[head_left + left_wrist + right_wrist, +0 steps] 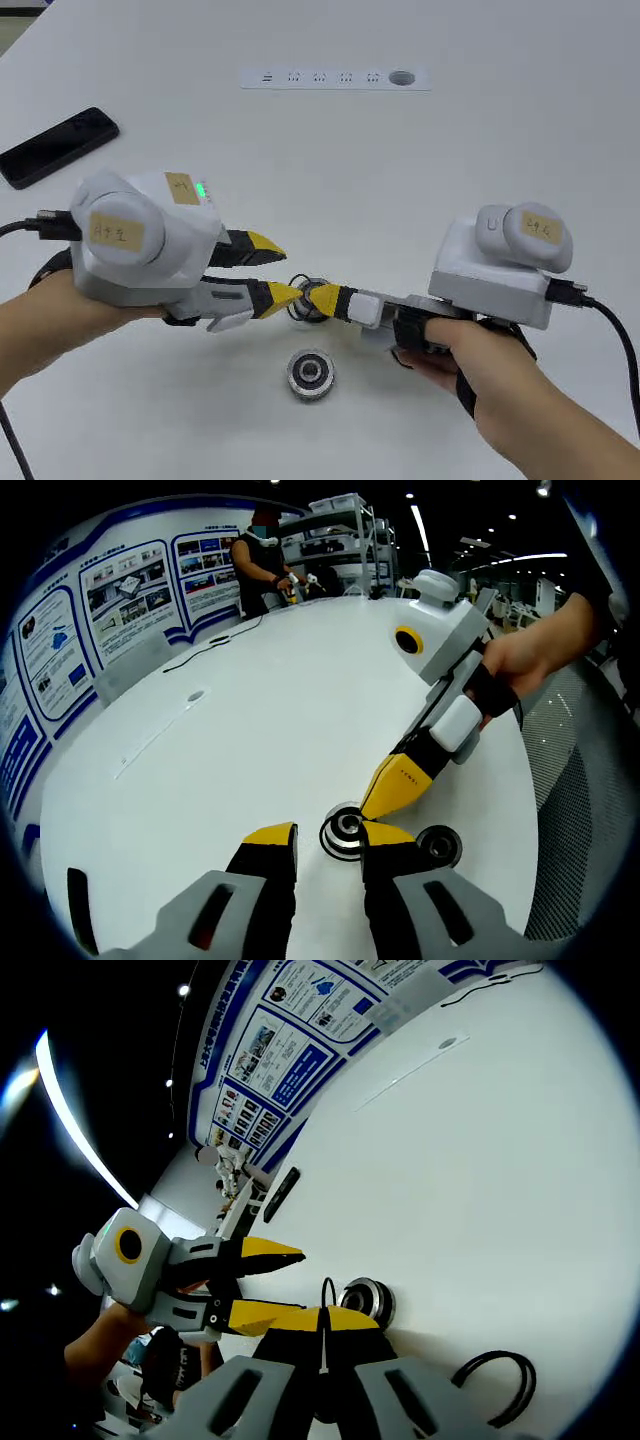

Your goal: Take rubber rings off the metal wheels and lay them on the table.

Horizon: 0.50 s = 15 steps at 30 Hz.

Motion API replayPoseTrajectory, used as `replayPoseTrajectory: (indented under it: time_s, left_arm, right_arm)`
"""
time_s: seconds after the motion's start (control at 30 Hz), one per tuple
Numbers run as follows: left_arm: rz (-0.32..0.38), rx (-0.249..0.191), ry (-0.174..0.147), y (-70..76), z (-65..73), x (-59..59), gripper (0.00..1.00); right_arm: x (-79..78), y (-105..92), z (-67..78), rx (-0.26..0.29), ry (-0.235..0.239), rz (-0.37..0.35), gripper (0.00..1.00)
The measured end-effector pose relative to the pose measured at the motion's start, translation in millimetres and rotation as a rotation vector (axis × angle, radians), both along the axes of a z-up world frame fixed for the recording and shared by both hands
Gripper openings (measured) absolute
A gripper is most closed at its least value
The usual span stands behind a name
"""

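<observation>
On the table (480, 130), one metal wheel (304, 312) is placed at frame centre, between the left gripper (288, 270) and the right gripper (320, 298). A second wheel (311, 373) is found just below it. A phone (58, 146) is laid at upper left, a power strip (335, 78) at top centre.

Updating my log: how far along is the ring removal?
One loose ring already lies on the table. The right gripper is shut on a second ring at the wheel. The other wheel appears to have its dark ring on, so it's left.
</observation>
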<state>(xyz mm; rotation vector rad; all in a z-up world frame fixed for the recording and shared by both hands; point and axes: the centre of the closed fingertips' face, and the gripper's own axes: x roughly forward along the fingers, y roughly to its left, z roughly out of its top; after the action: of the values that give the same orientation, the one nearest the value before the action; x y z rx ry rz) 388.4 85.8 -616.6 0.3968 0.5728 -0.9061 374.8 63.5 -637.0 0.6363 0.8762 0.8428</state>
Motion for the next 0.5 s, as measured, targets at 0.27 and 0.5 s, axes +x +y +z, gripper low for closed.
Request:
replayPoseTrajectory:
  time_s: [0.27,0.5]
  left_arm:
    - [0.008,0.001,-0.037,3.9,12.0,-2.3,0.29]
    - [0.011,0.002,-0.061,6.3,20.8,-3.9,0.30]
  right_arm:
    - [1.1,-19.5,11.9,0.026,-0.004,-0.042,0.01]
    - [1.6,-46.6,13.4,0.019,-0.001,-0.095,0.01]
